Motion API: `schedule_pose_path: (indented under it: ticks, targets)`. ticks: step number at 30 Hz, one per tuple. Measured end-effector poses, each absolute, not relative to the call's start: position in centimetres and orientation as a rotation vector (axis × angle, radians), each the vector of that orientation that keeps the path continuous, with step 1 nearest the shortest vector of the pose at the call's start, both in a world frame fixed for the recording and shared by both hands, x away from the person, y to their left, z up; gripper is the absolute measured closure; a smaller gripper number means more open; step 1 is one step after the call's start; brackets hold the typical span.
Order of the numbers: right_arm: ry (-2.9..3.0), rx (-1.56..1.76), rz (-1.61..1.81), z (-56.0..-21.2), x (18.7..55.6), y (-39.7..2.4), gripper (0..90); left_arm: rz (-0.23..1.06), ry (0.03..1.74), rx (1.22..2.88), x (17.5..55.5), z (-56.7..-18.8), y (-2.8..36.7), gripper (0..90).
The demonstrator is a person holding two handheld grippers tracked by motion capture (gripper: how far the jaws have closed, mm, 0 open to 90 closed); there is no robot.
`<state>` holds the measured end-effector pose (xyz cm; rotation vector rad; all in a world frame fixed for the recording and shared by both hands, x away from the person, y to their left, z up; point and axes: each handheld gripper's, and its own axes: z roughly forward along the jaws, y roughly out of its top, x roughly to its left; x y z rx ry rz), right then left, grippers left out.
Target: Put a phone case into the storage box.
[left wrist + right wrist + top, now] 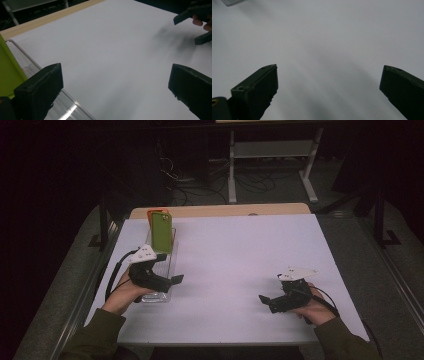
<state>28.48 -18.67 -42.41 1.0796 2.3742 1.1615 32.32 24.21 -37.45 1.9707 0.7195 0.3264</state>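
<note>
Near the left edge of the worktop [235,265], a matte white sheet over a pale wooden board, lies one clear plastic tray [165,265]: glossy, long and narrow, with its long axis running from the near side toward the far edge. In its far end stand two flat, round-cornered slabs that look like phone cases, a lime-green one [162,232] in front and an orange one [151,215] just behind it, both upright with their long axes vertical and leaning slightly back. The left gripper [174,280], matte black with a grey three-cornered plate on top, hovers over the near end of the tray, its jaws spread wide and empty, pointing toward the right edge. Well apart, near the right edge, the right gripper [263,301] sits low over bare worktop, its jaws also wide and holding nothing, pointing toward the left edge.
</note>
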Motion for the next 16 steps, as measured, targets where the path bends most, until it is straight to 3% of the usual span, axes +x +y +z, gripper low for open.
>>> schedule_pose_path:
  ticks: [16]
  targets:
    - [2.38, 1.063, 1.154, -42.4, 28.4, -18.7, 1.2, 0.299, 0.723, 1.976, 30.9, -39.7, 25.1, 0.0]
